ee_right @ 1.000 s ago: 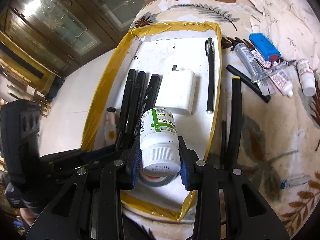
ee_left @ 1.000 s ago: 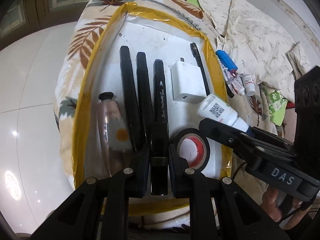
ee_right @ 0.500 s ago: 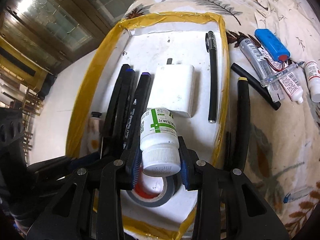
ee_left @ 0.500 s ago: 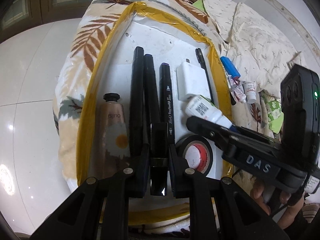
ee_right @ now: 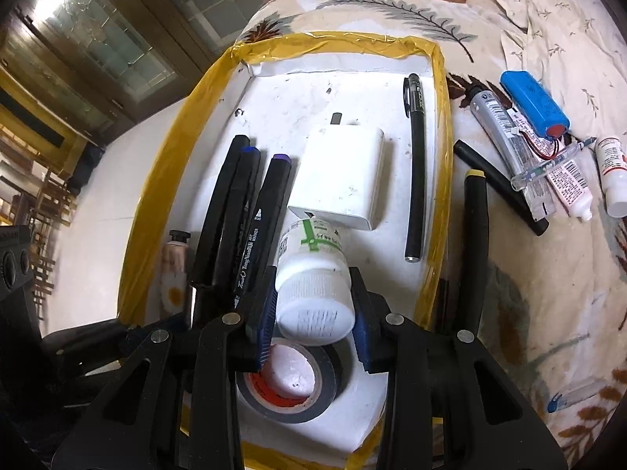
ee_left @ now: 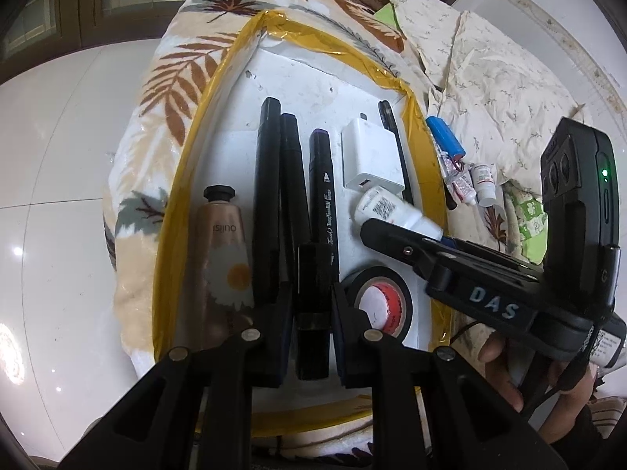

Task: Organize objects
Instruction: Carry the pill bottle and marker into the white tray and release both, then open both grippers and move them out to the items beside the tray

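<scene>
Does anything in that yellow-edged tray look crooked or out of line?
Mostly tidy. The white bottle between the right tongs lies tilted, its base against the white charger, above the tape roll. The three black markers lie side by side, the pen along the wall.

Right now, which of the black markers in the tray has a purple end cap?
The marker nearest the white charger, rightmost of the three side by side. Its far end is purple; the middle one's is blue, the left one's black.
</scene>
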